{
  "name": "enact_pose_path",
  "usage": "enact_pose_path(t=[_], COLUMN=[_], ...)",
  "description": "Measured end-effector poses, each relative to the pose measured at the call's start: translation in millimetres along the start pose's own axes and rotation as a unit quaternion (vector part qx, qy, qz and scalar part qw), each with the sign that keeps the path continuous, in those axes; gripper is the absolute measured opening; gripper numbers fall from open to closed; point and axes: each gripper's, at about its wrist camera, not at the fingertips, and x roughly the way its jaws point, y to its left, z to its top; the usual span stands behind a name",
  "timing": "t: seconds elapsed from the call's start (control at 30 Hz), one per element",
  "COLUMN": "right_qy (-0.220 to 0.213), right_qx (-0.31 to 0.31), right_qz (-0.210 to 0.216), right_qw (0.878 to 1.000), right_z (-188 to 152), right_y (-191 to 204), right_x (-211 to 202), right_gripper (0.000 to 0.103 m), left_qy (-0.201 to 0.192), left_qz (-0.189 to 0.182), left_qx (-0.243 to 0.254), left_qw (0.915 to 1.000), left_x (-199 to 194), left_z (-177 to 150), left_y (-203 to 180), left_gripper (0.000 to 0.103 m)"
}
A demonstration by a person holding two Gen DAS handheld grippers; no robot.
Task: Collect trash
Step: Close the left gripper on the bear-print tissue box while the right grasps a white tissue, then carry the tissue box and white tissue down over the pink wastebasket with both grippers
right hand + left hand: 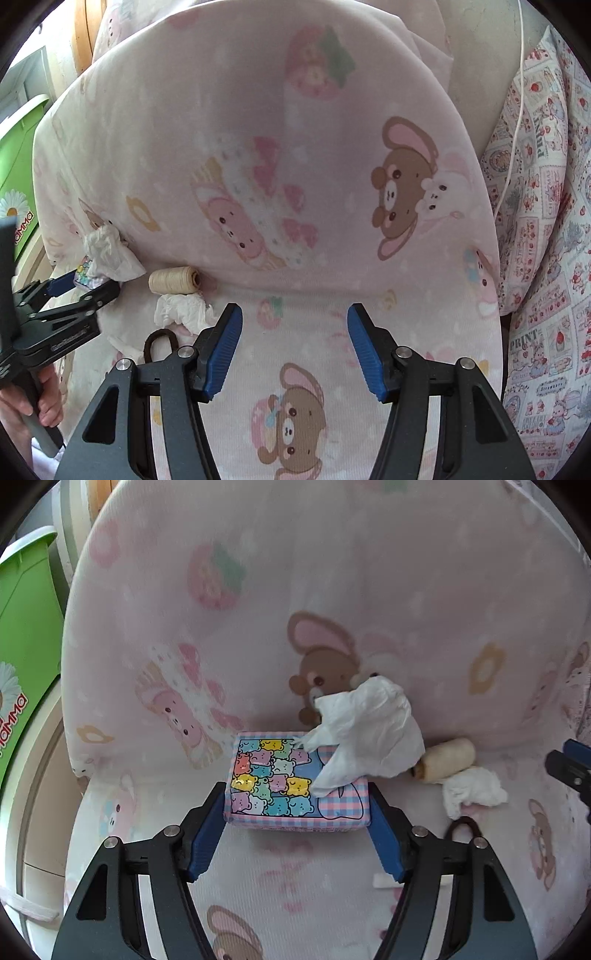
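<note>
A tissue pack (273, 775) printed with coloured bears lies on the pink chair seat (295, 867), and a white tissue (369, 731) sticks up from its top. My left gripper (295, 790) is shut on the pack, one blue pad against each side. The right wrist view shows that same gripper (88, 282) at the far left. A crumpled white tissue (472, 790) lies to the pack's right, in front of a cream thread spool (447, 758). My right gripper (295, 317) hangs open over bare seat with nothing between its fingers; the crumpled tissue (181, 310) is to its left.
A brown hair tie (463, 827) and a small white scrap (384, 880) lie on the seat. The padded chair back (277, 147) rises behind. A green bin (26, 646) stands at the left, patterned fabric (546, 221) at the right. A hand (44, 406) holds the left gripper's handle.
</note>
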Motion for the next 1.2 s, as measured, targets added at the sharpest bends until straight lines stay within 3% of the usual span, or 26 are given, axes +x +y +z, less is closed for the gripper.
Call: enact_pose_path(t=[0.13,0.23,0.33,0.47,0.7,0.83,0.9,0.97,1.1,1.2], right_qy=[0.000,0.011,0.024,0.037,0.045,0.063,0.059,0.056,0.054,0.030], right_qx=[0.003,0.004,-0.001,-0.008,-0.019,0.010,0.009,0.008,-0.001,-0.025], right_qz=[0.010,0.040,0.059,0.054,0.041,0.068,0.063,0.062,0.072,0.049], right_qw=[1.000,0.999,0.998,0.998,0.998,0.996,0.996,0.996,0.996,0.998], right_z=[0,-1,-2,-1,-2,0,3,2,-1,-3], right_y=[0,8,17,29,50,48,48,49,53,64], right_x=[2,7,15,29,38,45,48,48,44,36], right_gripper=[0.062,0.066,0.066,0.066,0.065,0.053,0.053,0.051,0.017,0.011], left_qy=[0.001,-0.022,-0.060,-0.097,-0.134,-0.107,-0.089,-0.083,-0.080,-0.083], left_qz=[0.008,0.050,0.085,0.083,0.097,0.070,0.044,0.043,0.042,0.038], left_qx=[0.015,0.028,0.011,-0.034,-0.012,-0.013,-0.020,-0.029,-0.042,-0.047], left_qw=[0.9999,0.9981,0.9945,0.9912,0.9862,0.9917,0.9949,0.9952,0.9950,0.9948], left_x=[-21,-38,-58,-80,-86,-77,-72,-69,-65,-64], left_z=[-3,-9,-13,-11,0,8,10,10,12,18], left_y=[1,-2,1,19,14,17,18,18,20,24], left_gripper=[0.070,0.070,0.070,0.070,0.070,0.070,0.070,0.070,0.070,0.070])
